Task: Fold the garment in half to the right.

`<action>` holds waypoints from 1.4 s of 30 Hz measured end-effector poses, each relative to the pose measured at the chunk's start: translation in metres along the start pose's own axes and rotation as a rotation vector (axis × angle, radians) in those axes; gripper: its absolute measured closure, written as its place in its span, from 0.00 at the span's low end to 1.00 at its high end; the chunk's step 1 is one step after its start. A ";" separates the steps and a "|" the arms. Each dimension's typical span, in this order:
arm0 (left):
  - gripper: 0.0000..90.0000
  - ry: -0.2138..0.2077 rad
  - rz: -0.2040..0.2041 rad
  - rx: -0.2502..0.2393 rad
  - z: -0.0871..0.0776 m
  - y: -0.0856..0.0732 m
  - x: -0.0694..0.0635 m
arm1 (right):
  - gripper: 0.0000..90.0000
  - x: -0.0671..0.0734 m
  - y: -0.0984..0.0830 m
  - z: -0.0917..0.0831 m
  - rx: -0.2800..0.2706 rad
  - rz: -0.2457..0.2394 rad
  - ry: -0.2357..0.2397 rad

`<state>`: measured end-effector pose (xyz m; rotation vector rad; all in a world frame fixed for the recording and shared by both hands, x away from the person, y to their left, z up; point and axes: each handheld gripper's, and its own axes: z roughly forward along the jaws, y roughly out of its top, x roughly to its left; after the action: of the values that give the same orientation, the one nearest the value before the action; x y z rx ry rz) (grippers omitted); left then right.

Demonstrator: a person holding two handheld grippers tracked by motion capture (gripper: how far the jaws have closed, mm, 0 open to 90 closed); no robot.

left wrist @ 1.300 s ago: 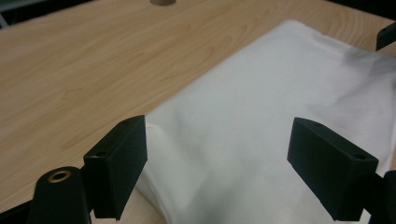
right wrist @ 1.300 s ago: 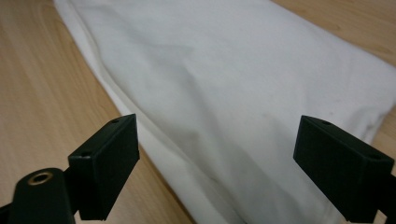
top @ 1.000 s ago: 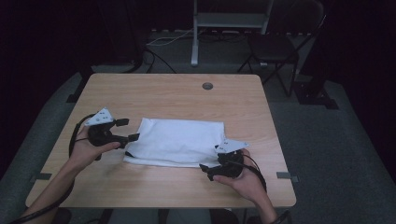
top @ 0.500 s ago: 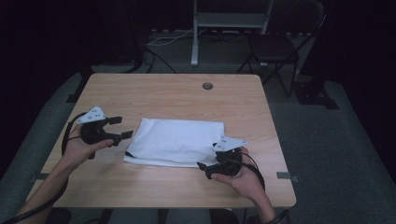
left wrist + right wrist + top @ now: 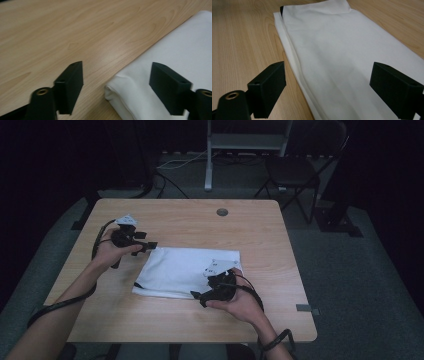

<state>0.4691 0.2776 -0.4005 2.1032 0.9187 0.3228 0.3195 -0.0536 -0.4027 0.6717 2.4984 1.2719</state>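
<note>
**Two tongs at a folded white cloth**

We see a wooden counter [image 5: 280,270] from above, with a folded white cloth [image 5: 187,275] lying flat near its middle. The cloth forms a neat rectangle of several layers. A small dark corner shows at its near left edge.

Our left tongs [image 5: 150,245] sit at the cloth's far left corner, held in the left hand [image 5: 112,252]. In the left gripper view, the jaws stand apart on either side of that rounded, folded corner [image 5: 120,92]. One jaw is over bare wood and the other over the cloth. The jaws have just been closing, with the corner between them, but the pads do not press on it yet, so these tongs are released.

Our right tongs [image 5: 196,296] are at the cloth's near edge, towards its right end, held in the right hand [image 5: 240,302]. In the right gripper view, the jaws stand wide apart. The cloth's layered edge [image 5: 297,65] runs between them, one jaw over wood and the other over fabric. Neither pad pinches the cloth, so these tongs are released too.

A cable trails from each of the tongs along the forearm. A small round dark disc [image 5: 222,212] is set in the counter near its far edge, well apart from the cloth. Beyond the counter, a chair [image 5: 295,170] stands on the dim floor.
</note>
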 end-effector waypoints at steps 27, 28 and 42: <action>0.92 0.007 0.012 0.050 0.023 -0.025 -0.019 | 0.14 0.009 0.021 0.032 0.053 -0.051 0.061; 0.93 0.006 0.018 0.050 0.023 -0.025 -0.020 | 0.14 0.011 0.024 0.037 0.061 -0.057 0.068; 0.94 -0.035 -0.013 0.030 0.012 -0.027 -0.024 | 0.15 0.042 0.066 0.094 0.065 -0.148 0.140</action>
<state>0.4445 0.2646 -0.4263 2.1228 0.9218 0.2656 0.3424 0.0664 -0.4054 0.4149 2.6553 1.2285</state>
